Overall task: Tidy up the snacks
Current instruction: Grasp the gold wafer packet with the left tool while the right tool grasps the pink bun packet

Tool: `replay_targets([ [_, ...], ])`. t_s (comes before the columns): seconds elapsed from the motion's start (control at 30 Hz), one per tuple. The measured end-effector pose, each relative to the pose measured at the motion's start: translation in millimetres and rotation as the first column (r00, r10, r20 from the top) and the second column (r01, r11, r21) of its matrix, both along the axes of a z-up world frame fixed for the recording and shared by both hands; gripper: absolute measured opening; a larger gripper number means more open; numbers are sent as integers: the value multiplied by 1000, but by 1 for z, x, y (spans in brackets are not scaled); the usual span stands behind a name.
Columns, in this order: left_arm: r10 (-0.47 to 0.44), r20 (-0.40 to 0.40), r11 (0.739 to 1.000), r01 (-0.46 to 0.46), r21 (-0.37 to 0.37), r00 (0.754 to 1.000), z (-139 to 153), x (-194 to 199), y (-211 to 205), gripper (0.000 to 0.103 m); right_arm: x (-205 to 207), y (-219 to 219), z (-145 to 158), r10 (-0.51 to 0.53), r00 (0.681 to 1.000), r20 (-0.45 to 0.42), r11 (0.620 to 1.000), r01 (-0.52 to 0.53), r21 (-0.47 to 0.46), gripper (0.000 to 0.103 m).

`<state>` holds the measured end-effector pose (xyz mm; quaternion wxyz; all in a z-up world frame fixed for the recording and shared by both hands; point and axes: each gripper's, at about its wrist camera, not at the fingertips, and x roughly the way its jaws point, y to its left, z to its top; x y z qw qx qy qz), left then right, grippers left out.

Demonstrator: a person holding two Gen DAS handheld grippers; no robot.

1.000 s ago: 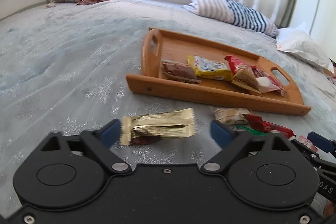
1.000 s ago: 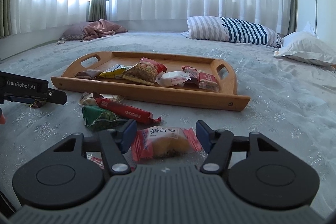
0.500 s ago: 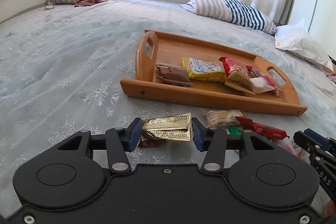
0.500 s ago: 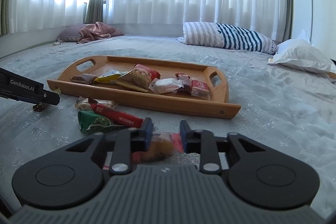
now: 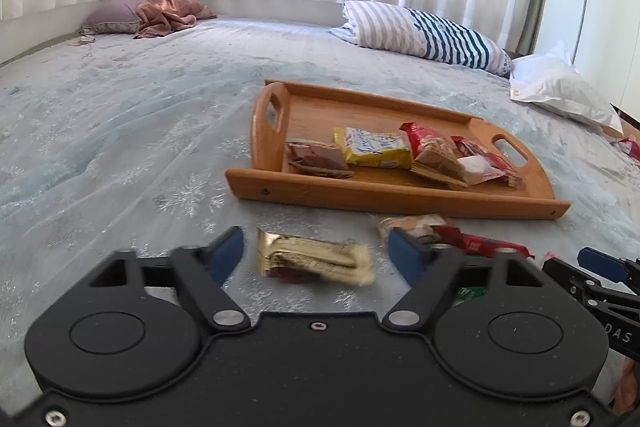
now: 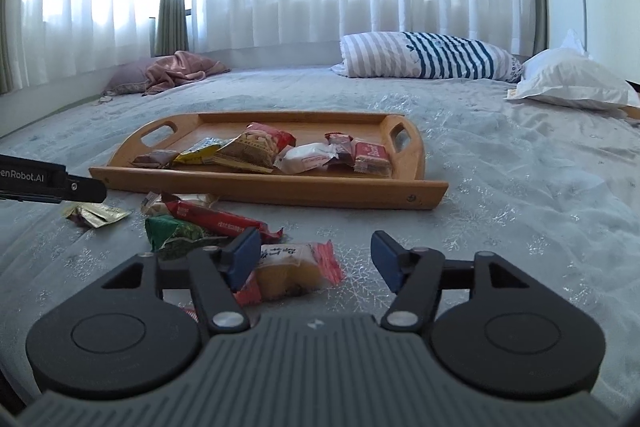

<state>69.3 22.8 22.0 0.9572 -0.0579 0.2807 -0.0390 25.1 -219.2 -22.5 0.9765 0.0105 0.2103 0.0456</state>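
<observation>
While both tools hover low over the bedspread (image 5: 120,131), their jaws have just been opening. Left gripper (image 5: 316,253): spread wide, gold wrapper (image 5: 316,261) lying between the blue pads, touching neither. Right gripper (image 6: 310,259): also spread, red-edged cake packet (image 6: 294,267) between the pads, close against the left one; contact unclear. Red bar (image 6: 218,221) and green packet (image 6: 176,233) lie near. Wooden tray (image 6: 264,185) beyond holds several snacks.
</observation>
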Motion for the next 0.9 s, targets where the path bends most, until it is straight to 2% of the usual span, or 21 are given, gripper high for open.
replay_targets([
  [0.1,12,-19,1000,-12,-2,1000,-6,4,6,86,0,4,-2,17,1000,-7,1000,-17,-18,79],
  [0.27,17,-77,998,-22,-63,997,-17,17,12,88,4,11,-5,27,999,-29,999,-28,-41,79],
  [0.5,-49,-80,999,47,-27,996,-21,24,-4,89,9,17,-6,60,997,-54,997,-63,-52,78],
  [0.53,-54,-82,998,54,-12,995,-21,25,-8,87,9,18,-7,64,996,-55,996,-67,-55,77],
  [0.6,-50,-72,998,52,38,996,-22,24,-14,61,9,20,-7,71,996,-52,995,-74,-60,65],
  [0.67,-43,-56,997,47,66,997,-21,23,-17,52,9,22,-7,70,997,-46,995,-73,-64,55],
  [0.7,-45,-54,997,49,67,997,-20,23,-18,52,9,22,-6,67,997,-43,996,-70,-61,49],
  [0.9,-58,-51,995,62,79,997,-17,19,-19,48,9,20,-4,44,999,-31,999,-45,-27,44],
])
